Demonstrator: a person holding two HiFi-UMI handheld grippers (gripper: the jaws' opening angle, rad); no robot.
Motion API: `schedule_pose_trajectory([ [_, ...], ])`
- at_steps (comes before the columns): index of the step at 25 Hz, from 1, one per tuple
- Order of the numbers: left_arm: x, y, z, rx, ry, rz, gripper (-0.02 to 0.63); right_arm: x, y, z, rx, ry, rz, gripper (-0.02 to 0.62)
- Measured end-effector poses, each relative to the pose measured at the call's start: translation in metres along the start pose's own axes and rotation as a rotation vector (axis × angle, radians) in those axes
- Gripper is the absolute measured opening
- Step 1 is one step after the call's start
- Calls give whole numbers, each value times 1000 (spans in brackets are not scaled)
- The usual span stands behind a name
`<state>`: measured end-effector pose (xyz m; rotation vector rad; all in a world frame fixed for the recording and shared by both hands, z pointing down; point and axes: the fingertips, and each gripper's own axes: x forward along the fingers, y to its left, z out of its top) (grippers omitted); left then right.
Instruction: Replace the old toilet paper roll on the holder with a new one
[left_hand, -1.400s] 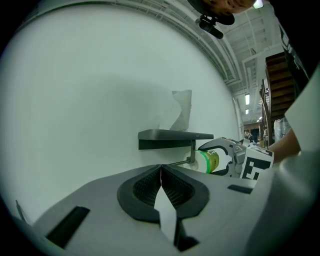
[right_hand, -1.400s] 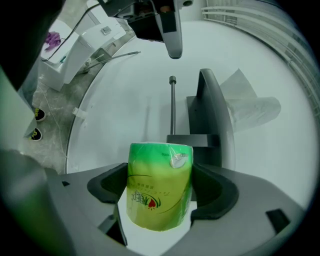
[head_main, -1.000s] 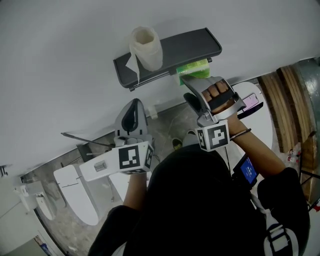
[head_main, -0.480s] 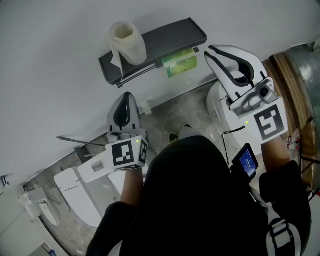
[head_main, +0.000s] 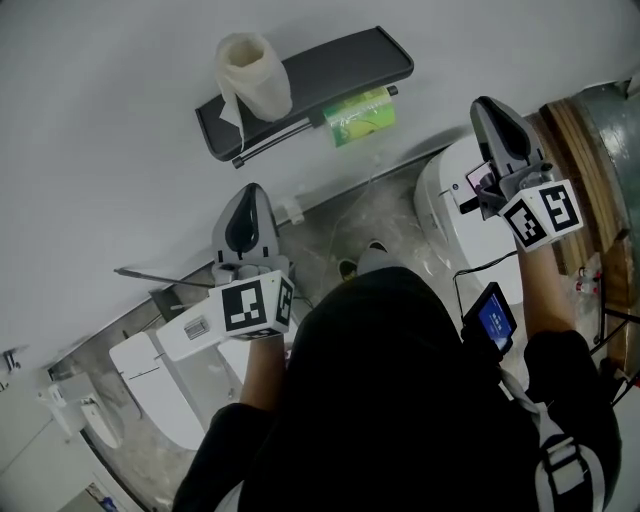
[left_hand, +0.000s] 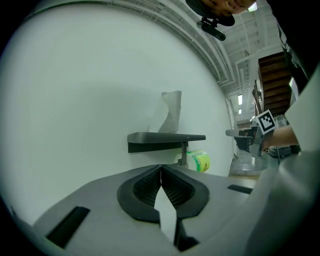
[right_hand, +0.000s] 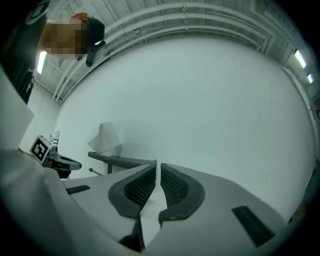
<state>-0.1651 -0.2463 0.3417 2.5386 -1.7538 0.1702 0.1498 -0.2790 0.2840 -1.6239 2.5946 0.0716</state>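
Note:
A white toilet paper roll (head_main: 252, 78) stands upright on the dark grey holder shelf (head_main: 335, 70), with a loose sheet hanging off it. Under the shelf's right end sits a green-wrapped roll (head_main: 360, 117). My left gripper (head_main: 247, 222) stays below the shelf, shut and empty; in its own view the left gripper (left_hand: 161, 170) points at the shelf (left_hand: 165, 137) and the white roll (left_hand: 171, 112). My right gripper (head_main: 497, 118) is far right of the holder; its jaws have just been closing with nothing between them. The right gripper (right_hand: 156, 167) sees the roll (right_hand: 107, 140) at its left.
A white toilet (head_main: 455, 215) stands beneath my right gripper. Wooden planks (head_main: 575, 150) run along the right edge. A small lit screen (head_main: 493, 318) hangs by the person's right arm. A white seat-like piece (head_main: 150, 385) lies at lower left on the marble floor (head_main: 335, 235).
My right gripper has left the green-wrapped roll under the shelf, swung right and upward, rolled over and shut its jaws. The left gripper has kept still.

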Motion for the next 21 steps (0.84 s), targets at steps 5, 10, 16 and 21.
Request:
schedule_pose_trajectory([
  [5,-2,-1,1,5,-1,-2,23,-9,-5,-16,35,28,-33,44],
  [10,-4,-6,1,7,-2,-9,23,-12,-2,-17,39,31,-30,44],
  [16,-4,-14,3,9,-5,-24,23,-14,3,-17,35,42,-19,44],
  [21,-2,-19,7,10,-12,-34,23,-13,11,-19,8,59,-5,44],
])
